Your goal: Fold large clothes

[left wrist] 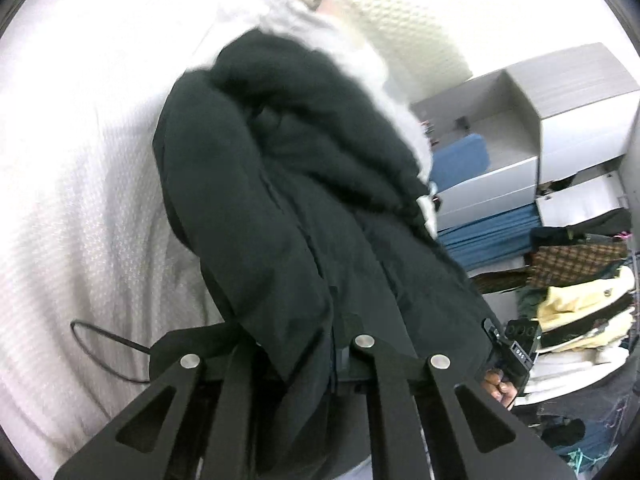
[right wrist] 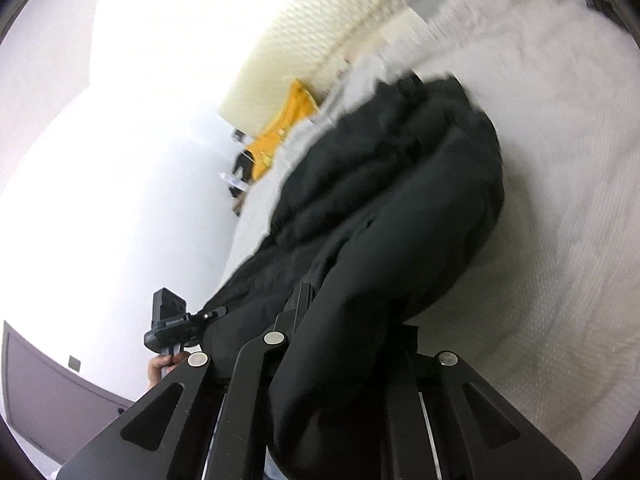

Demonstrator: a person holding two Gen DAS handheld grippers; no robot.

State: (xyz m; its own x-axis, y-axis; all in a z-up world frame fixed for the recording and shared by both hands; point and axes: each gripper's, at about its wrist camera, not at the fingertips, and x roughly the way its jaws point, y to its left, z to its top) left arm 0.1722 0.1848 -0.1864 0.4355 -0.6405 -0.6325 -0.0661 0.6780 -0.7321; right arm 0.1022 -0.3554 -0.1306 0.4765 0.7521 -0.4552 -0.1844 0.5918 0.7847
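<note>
Both tongs, left tongs (left wrist: 304, 364) and right tongs (right wrist: 340, 344), are clenched on the black coat (left wrist: 288, 184), which is bunched over the white bedspread (left wrist: 80, 200).

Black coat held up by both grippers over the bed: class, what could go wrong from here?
1. The black coat is bulky and bunched; it may slip from the left gripper or right gripper, though the fingertips are hidden.
2. Its folds hang unevenly, so laying it on the white bedspread may trap creases.
</note>
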